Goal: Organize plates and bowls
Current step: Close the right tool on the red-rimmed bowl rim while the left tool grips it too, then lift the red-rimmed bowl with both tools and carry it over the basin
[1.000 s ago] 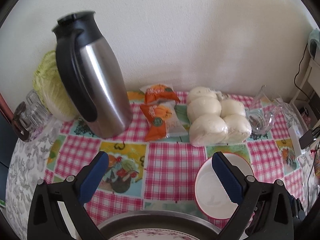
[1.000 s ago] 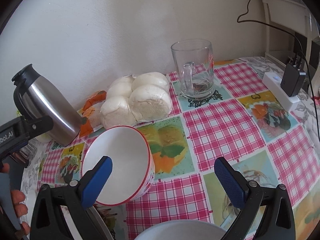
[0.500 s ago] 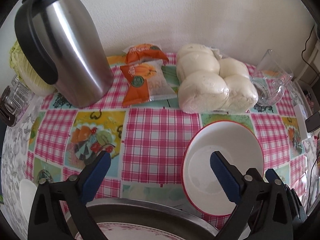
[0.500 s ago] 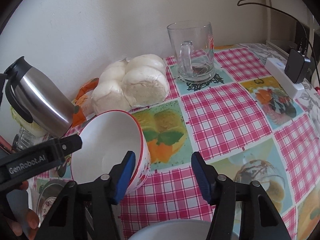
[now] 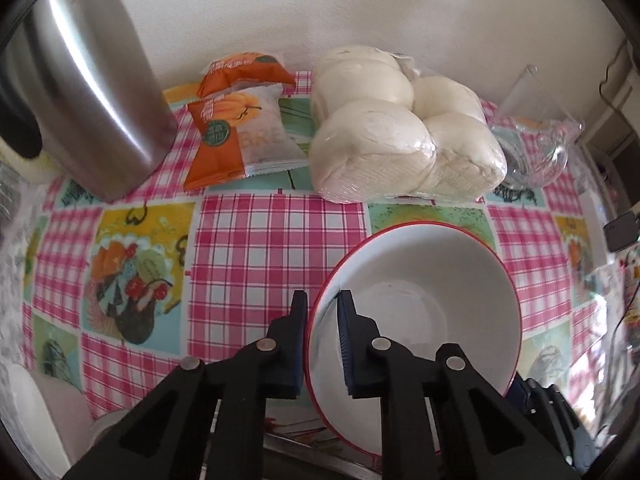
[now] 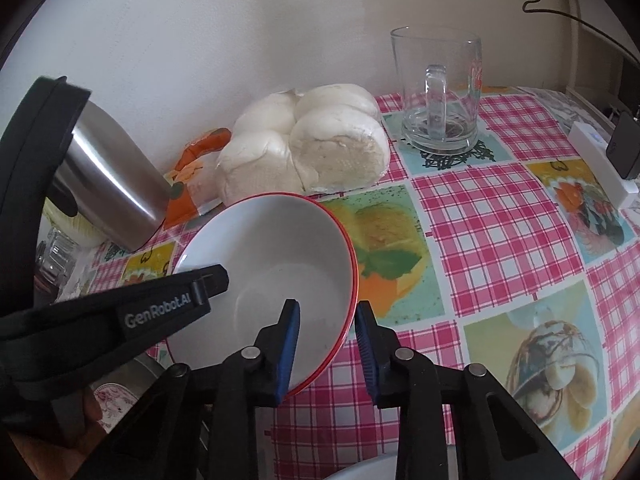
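Where both grippers stood wide a second ago, the bowl point(image 5: 420, 304) rim is now clamped by the left gripper point(image 5: 323, 344), while the right gripper point(image 6: 327, 350) is closing astride the opposite rim, so a lift seems imminent.

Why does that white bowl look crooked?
The red-rimmed bowl sits tilted, its near edge propped on a metal tray instead of flat on the tablecloth. Both tools straddle its rim, on opposite sides. Nothing looks spilled or broken.

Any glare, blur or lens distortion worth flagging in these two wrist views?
Left wrist: strong fisheye bending of the checked tablecloth, a bright glare streak on the steel flask, smeared blur at both side edges. Right wrist: sharper overall, soft daylight, the glass mug crisp, dark corner vignetting.
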`<state>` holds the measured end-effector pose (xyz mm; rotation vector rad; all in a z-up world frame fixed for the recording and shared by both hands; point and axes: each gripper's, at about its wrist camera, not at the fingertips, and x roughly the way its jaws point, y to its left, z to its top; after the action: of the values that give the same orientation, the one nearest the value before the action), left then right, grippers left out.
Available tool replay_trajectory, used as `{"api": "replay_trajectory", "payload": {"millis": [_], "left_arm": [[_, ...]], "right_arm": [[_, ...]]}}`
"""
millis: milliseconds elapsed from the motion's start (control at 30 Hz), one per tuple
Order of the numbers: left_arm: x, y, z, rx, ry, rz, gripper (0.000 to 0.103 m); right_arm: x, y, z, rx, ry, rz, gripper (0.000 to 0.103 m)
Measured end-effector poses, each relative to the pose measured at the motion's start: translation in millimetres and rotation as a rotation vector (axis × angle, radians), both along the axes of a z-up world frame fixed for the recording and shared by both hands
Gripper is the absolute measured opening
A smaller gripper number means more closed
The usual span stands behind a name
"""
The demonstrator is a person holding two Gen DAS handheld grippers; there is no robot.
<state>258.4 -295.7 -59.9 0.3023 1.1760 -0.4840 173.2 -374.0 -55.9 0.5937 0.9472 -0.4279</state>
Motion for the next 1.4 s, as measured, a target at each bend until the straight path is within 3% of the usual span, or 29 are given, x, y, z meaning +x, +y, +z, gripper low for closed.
{"api": "replay_trajectory", "payload": {"millis": [333, 567, 667, 1100, 1400], "left_arm": [[-5.3, -0.6, 2.0, 0.018, -0.036, -0.032, 0.015], [-11.6, 12.2, 11.1, -0.054, -0.046, -0.011, 0.014], [-20.2, 12.9, 20.8, -0.062, -0.095, -0.036, 0.013], [-39.4, 23.0, 60.6, -0.189, -0.169, -0.061, 0.013], [-59.4, 53.0, 93.0, -0.278, -0.199, -0.034, 0.013]], "right_arm": [[-3.0, -2.8, -0.7, 0.024, -0.012, -0.02, 0.027], [-8.3, -7.8, 2.6, 0.057, -0.035, -0.036, 0.021], [-9.7, -6.8, 6.8, 0.049, -0.043, -0.039, 0.021], [-28.0, -8.8, 50.4, -0.03, -0.122, -0.067, 0.021], [-41.7, 7.9, 95.6, -0.098, -0.176, -0.056, 0.021]]}}
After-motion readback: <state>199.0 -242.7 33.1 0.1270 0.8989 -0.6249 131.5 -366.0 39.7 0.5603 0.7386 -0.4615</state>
